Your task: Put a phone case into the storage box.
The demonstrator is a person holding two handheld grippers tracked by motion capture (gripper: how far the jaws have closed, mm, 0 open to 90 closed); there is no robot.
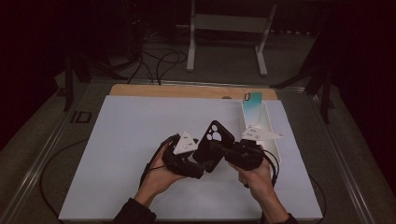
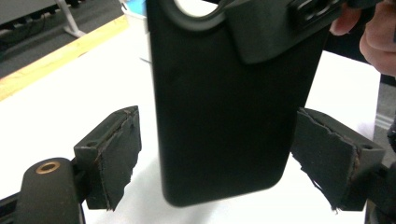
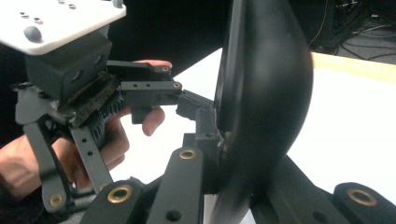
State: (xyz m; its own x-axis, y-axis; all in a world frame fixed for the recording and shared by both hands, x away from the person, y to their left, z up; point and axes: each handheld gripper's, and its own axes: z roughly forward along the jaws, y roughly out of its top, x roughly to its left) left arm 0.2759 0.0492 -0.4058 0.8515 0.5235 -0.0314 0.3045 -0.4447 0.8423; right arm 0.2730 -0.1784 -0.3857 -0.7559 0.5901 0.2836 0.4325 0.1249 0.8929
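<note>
A person sits at a table covered by a smooth white sheet [image 1: 140,154], with a strip of bare wood along its far edge. Both hands come in from six o'clock, each holding a black two-jaw gripper topped with a grey three-cornered plate.

Near the middle of the sheet, a black phone case [image 1: 212,144] is held up off the surface. It is a matte, soft-looking rectangular shell with rounded corners and a rounded camera cut-out at its upper end, and it is tilted so that end leans toward one o'clock.

The right gripper [image 1: 219,148] reaches in from three o'clock. Its jaws are clamped fully on one long edge of the case; in the right gripper view the case's curved, slightly glossy edge sits pinched between the two black jaws.

The left gripper [image 1: 198,164] sits at about seven o'clock from the case. Its jaws stand wide apart, and its pads [image 2: 116,154], worn black foam with torn, ragged edges, flank the case's lower end on both sides with a gap at each side, so they grip nothing.

At two o'clock on the sheet stands a narrow white tray [image 1: 271,128], long and boxy, with a teal phone case [image 1: 252,105] leaning upright at its far end.
</note>
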